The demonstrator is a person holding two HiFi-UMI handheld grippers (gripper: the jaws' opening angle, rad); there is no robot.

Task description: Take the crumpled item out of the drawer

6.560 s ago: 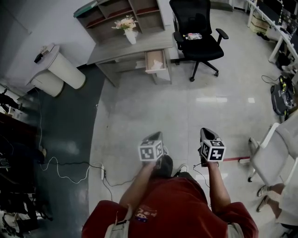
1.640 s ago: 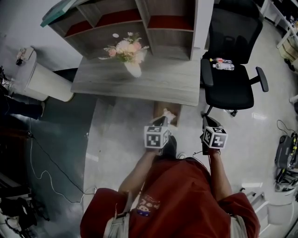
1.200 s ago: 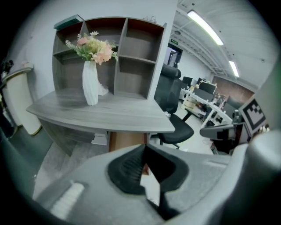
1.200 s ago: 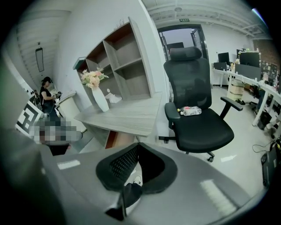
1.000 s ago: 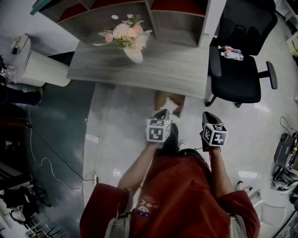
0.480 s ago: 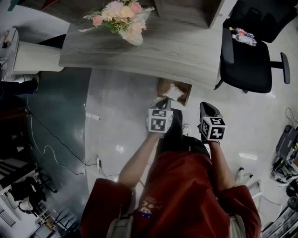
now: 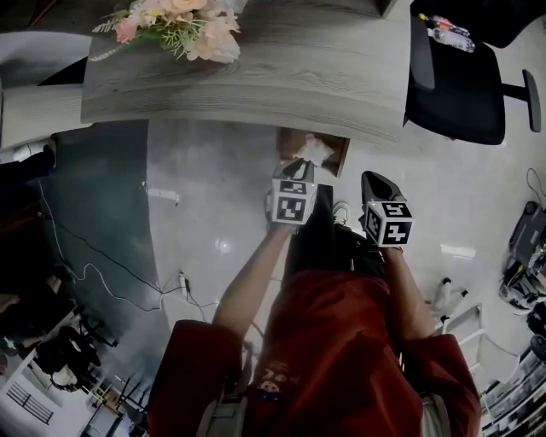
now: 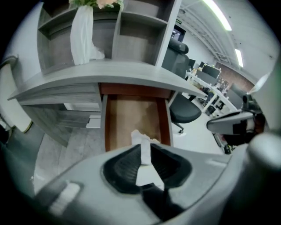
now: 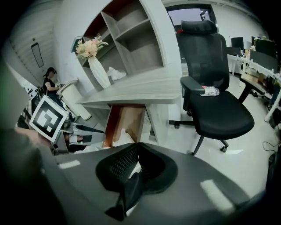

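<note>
The crumpled white item (image 8: 139,136) lies at the front of the open wooden drawer (image 8: 127,114) under the grey desk (image 8: 109,74). My left gripper (image 8: 145,148) points straight at it from just in front of the drawer. Its jaws are opening, a narrow gap shows between them, and the item sits beyond the tips, not gripped. In the head view the left gripper (image 7: 300,169) nearly reaches the crumpled item (image 7: 312,150) in the drawer (image 7: 339,155). My right gripper (image 7: 372,180) hangs back to the right, shut and empty (image 9: 137,145). Its view shows the drawer (image 9: 125,116) and the item (image 9: 123,133).
A black office chair (image 7: 452,85) with a plastic bottle (image 7: 448,32) on its seat stands right of the drawer. A vase of flowers (image 7: 183,21) sits on the desk (image 7: 256,81). A cable (image 7: 111,273) runs over the floor at left. A person (image 9: 50,79) stands far left.
I have come closer to the desk. The left gripper has moved forward to the drawer's front, next to the crumpled item. The right gripper stays beside it, further back.
</note>
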